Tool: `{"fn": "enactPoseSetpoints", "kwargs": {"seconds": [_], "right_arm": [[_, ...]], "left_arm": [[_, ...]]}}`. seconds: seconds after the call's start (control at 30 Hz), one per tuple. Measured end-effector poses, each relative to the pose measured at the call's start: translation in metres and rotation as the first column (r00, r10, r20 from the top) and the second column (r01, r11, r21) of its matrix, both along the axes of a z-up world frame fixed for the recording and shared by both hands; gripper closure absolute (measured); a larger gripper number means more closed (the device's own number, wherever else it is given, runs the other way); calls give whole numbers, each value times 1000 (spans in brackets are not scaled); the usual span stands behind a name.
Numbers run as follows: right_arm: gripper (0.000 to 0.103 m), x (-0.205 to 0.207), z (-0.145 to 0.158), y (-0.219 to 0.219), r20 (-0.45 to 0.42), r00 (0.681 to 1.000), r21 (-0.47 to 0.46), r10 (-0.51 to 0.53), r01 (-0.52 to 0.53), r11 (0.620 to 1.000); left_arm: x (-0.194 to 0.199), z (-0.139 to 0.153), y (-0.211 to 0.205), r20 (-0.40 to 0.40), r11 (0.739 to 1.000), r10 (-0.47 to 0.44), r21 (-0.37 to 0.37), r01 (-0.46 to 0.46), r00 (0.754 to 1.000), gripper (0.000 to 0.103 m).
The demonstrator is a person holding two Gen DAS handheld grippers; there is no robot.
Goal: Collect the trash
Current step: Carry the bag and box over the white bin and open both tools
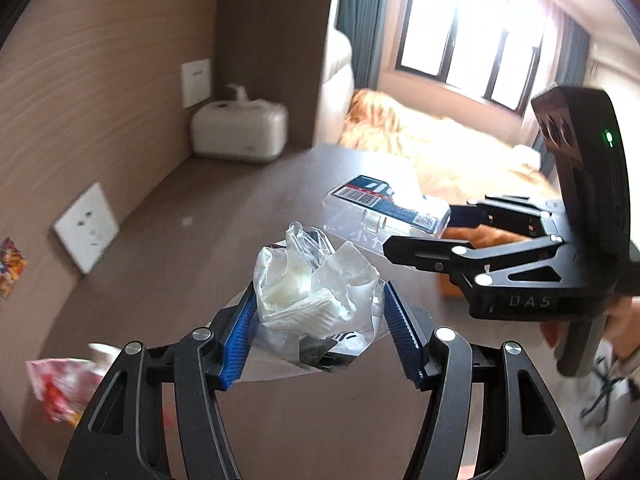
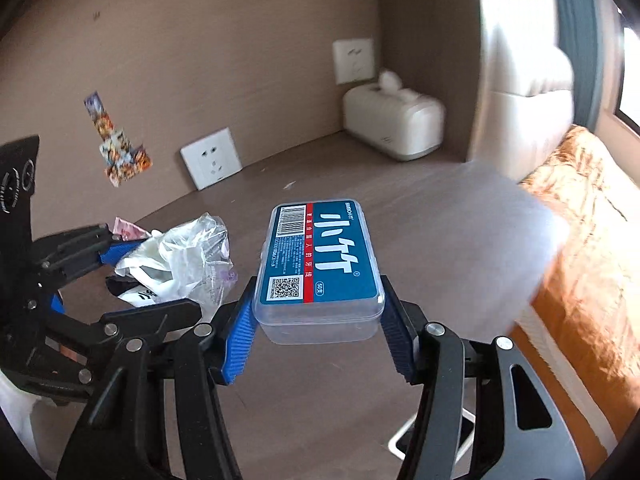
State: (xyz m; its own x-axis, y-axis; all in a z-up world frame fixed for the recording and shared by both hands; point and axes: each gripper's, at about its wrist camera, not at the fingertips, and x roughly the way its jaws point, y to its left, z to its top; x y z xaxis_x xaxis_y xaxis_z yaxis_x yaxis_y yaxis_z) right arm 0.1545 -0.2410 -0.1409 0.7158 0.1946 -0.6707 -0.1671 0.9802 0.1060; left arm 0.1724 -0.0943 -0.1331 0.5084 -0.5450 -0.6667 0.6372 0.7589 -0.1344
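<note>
My left gripper is shut on a crumpled clear plastic bag stuffed with white tissue, lifted above the brown desk. My right gripper is shut on a clear plastic box with a blue and red label, its blue pads pressing the box's two long sides. Each view catches the other hand. The right gripper holds the box just right of the bag. The left gripper carries the bag left of the box.
A red and white wrapper lies on the desk at the lower left. A white tissue box stands in the back corner, with wall sockets along the wood panel. A bed with an orange cover lies past the desk's right edge.
</note>
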Motion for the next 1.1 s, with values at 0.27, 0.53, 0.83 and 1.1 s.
{"fn": "enactPoseSetpoints", "kwargs": {"seconds": [0.27, 0.53, 0.83, 1.1], "right_arm": [[45, -55, 12, -79, 6, 994, 9, -111, 111, 994], [45, -99, -8, -148, -56, 979, 27, -196, 198, 980], [45, -128, -35, -203, -118, 957, 54, -265, 273, 961], [45, -139, -65, -232, -177, 935, 84, -306, 324, 942]], "left_arm": [[-28, 5, -76, -69, 994, -65, -95, 58, 996, 43], [-52, -19, -151, -154, 987, -146, -83, 134, 977, 43], [-66, -54, -216, -225, 979, -206, -31, 204, 952, 43], [-65, -89, -253, -285, 968, -235, 12, 249, 929, 43]]}}
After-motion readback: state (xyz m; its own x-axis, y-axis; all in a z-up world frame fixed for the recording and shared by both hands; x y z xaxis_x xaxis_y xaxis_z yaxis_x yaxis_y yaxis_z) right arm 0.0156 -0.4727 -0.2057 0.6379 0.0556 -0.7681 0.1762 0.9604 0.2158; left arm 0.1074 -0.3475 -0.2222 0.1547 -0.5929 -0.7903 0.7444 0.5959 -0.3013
